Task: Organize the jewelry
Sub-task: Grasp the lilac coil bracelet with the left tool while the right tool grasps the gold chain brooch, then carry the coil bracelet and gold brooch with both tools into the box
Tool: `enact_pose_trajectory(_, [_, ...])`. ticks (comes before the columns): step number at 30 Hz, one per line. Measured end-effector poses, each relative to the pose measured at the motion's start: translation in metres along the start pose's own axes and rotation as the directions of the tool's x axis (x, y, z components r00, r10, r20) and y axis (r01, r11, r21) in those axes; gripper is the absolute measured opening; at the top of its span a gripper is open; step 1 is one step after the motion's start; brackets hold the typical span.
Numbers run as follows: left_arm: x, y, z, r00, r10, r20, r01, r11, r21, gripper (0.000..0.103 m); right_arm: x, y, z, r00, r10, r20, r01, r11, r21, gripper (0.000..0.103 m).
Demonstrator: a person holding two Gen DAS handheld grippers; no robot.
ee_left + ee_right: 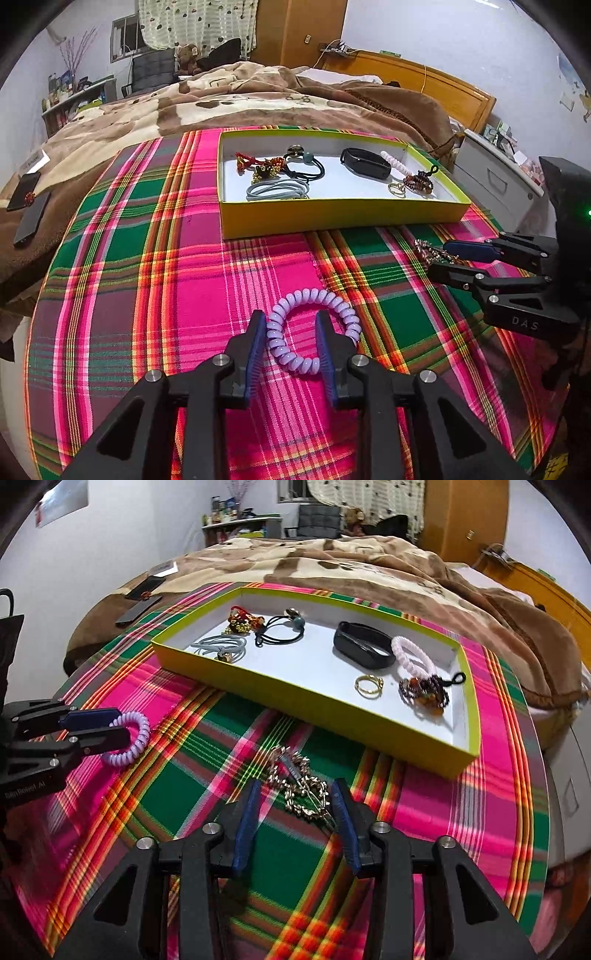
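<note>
A lilac spiral hair tie (pixel 314 297) (pixel 135 747) lies on the plaid cloth. My left gripper (pixel 290 330) (pixel 121 724) is open over it: one strand of the coil sits between the blue pads and the right finger stands inside the ring. A gold spiky chain piece (pixel 301 794) (pixel 428 253) lies to the right on the cloth. My right gripper (pixel 295 794) (pixel 439 258) straddles it, open, with the piece close to the right pad. Behind both stands the yellow-green box (pixel 332 218) (pixel 295 707) with a white floor.
Inside the box lie a black band (pixel 364 648), a pink spiral tie (pixel 412 657), a gold ring (pixel 368 686), a brown bead bracelet (pixel 424 696), grey ties (pixel 221 646), black ties and a red-gold ornament. Phones (pixel 31 210) lie on the blanket at left; a drawer unit (pixel 495 177) stands right.
</note>
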State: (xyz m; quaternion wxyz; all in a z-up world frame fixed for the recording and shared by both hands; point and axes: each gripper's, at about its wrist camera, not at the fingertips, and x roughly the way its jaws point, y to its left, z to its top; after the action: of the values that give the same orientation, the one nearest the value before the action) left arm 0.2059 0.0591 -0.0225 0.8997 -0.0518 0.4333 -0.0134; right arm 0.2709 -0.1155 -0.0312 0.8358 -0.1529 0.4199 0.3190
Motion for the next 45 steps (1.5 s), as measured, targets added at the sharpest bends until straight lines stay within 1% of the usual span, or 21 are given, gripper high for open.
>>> enact_pose_trajectory(1, [0.000,-0.002,0.000,1.000,0.010,-0.001,-0.010,1.000,0.010,0.027,-0.001,0.001,-0.001,1.000,0.003,0.001,-0.003,1.000,0.009,0.027])
enact_pose_trajectory(4, [0.002,-0.007,0.000,0.999,0.035,-0.003,-0.035,0.999,0.031,0.026,-0.003,0.005,-0.003,1.000,-0.015,0.004,0.015,0.999,0.033,0.027])
enact_pose_trajectory(5, [0.002,-0.007,0.000,0.999,0.040,-0.003,-0.040,0.999,0.035,0.024,-0.004,0.005,-0.003,1.000,-0.015,0.005,0.015,0.999,0.041,0.027])
enact_pose_trajectory(7, [0.002,-0.008,0.000,0.999,0.049,-0.002,-0.049,0.998,0.038,0.017,-0.006,0.006,-0.005,1.000,-0.012,0.010,0.011,0.998,0.063,0.026])
enact_pose_trajectory(8, [0.002,-0.008,0.000,0.999,0.051,-0.002,-0.051,0.998,0.038,0.011,-0.007,0.006,-0.006,1.000,-0.010,0.012,0.009,0.997,0.072,0.026])
enact_pose_trajectory(14, [0.000,-0.009,-0.002,0.999,0.046,-0.002,-0.045,0.998,0.053,0.009,-0.015,0.008,-0.013,1.000,-0.009,0.025,0.006,0.995,0.102,0.026])
enact_pose_trajectory(23, [-0.008,-0.014,-0.010,1.000,-0.012,0.007,0.011,0.998,0.056,0.008,-0.032,0.009,-0.020,0.998,-0.017,0.064,0.008,0.990,0.142,0.026])
enact_pose_trajectory(30, [-0.028,-0.017,-0.010,0.998,-0.041,0.054,0.038,0.998,0.054,0.008,-0.048,0.011,-0.023,0.994,-0.029,0.105,0.011,0.986,0.163,0.026])
enact_pose_trajectory(36, [-0.045,-0.019,-0.005,0.994,-0.049,0.093,0.044,0.997,0.058,0.008,-0.057,0.011,-0.024,0.992,-0.037,0.123,0.015,0.984,0.177,0.026])
enact_pose_trajectory(45, [-0.055,-0.022,0.001,0.991,-0.062,0.116,0.056,0.997,0.061,0.008,-0.077,0.008,-0.019,0.984,-0.050,0.171,0.019,0.983,0.181,0.026])
